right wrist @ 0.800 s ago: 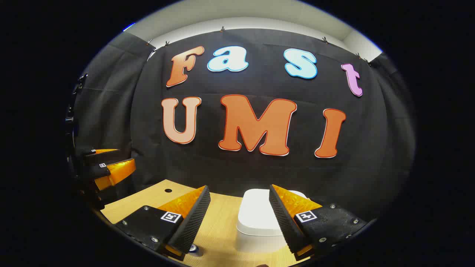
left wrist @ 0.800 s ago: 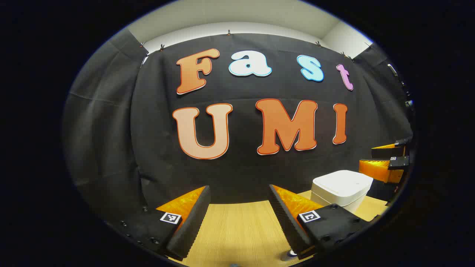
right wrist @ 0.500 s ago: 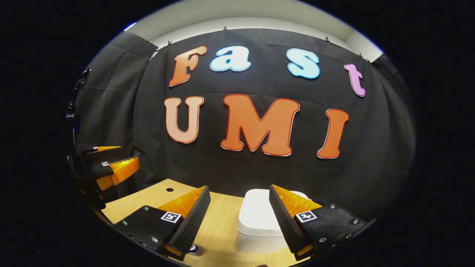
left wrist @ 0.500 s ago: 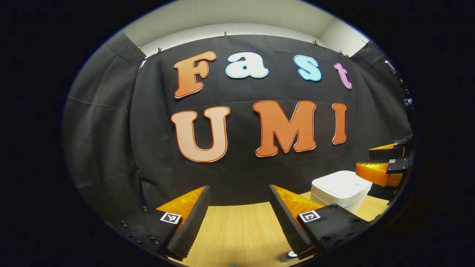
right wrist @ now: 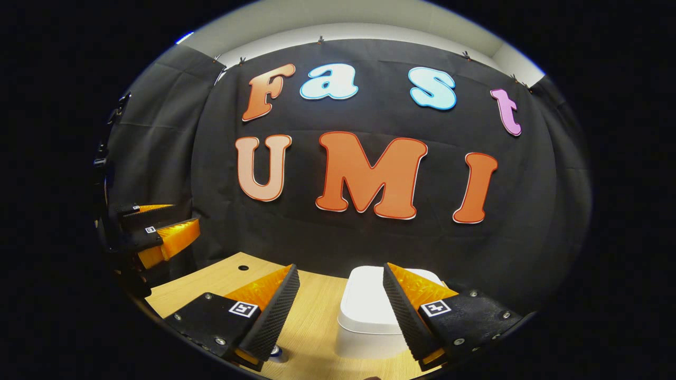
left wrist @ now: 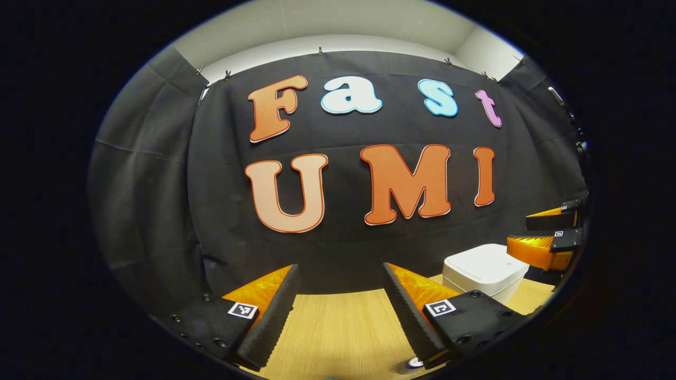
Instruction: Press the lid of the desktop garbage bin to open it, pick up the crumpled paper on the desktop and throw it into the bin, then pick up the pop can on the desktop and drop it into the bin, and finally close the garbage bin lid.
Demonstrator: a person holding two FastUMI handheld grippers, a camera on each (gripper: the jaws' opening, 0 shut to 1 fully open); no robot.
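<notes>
The white desktop bin stands on the wooden table with its lid down, right ahead of my right gripper. That gripper is open and holds nothing, and it hovers just short of the bin. My left gripper is open too, with bare table between its fingers. From there the bin sits off to the right. A small round metal top, perhaps the pop can, peeks out under the right gripper's left finger. It also shows low as a metal top in the left gripper view.
The black cloth wall stands close behind the table. The right gripper hangs over the bin at the far right of the left gripper view. The left gripper hangs at the left of the right gripper view. A small hole marks the table's back left.
Both grippers have drifted only a little. Their fingers stand as wide apart as before, and the bin's lid has stayed down.
</notes>
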